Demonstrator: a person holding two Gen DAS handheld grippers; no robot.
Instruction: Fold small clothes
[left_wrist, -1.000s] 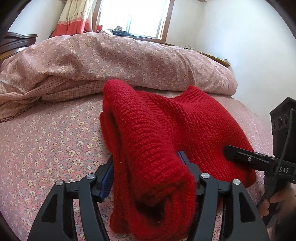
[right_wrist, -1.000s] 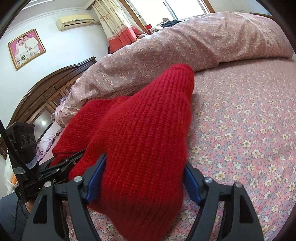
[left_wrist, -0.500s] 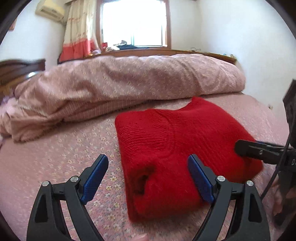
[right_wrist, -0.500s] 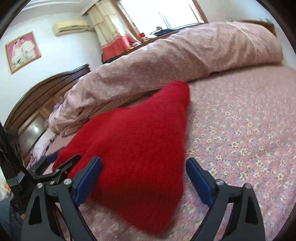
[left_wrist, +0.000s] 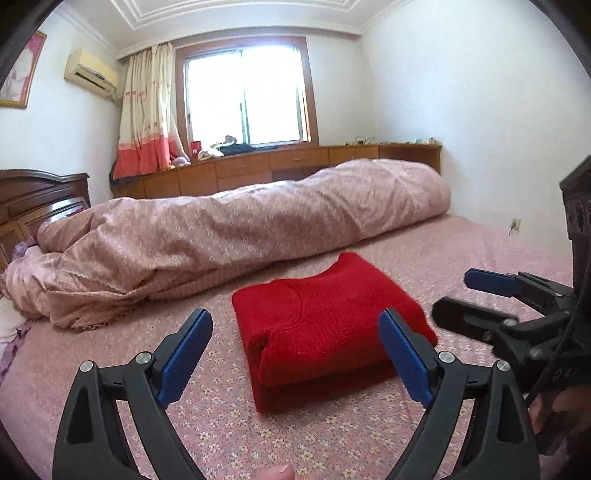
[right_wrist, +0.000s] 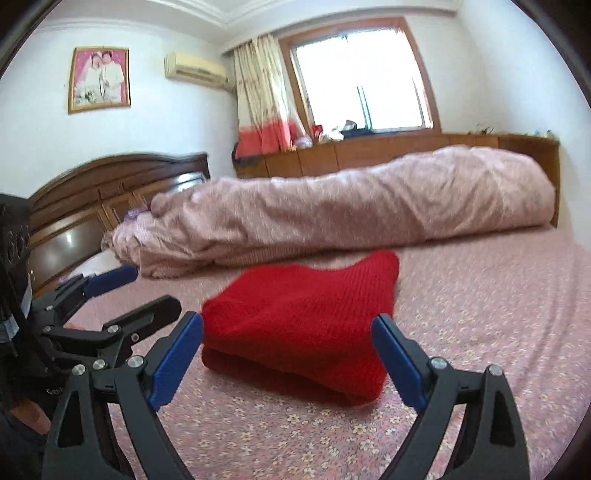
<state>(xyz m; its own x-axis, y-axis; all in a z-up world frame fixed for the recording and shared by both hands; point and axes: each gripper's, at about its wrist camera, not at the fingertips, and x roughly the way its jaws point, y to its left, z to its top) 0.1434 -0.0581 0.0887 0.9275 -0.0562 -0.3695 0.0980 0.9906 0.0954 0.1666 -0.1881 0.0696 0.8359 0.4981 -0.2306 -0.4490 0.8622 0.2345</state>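
The folded sweater (left_wrist: 325, 332) lies on the bed (left_wrist: 110, 369), near its middle. The rolled quilt (left_wrist: 240, 229) lies behind it, across the far side. The headboard (left_wrist: 40, 206) stands at the left.

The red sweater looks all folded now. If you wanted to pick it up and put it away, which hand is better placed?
Probably left. The left gripper faces the red sweater's thick folded edge squarely; the right gripper looks at one corner. Both are open and clear of it.
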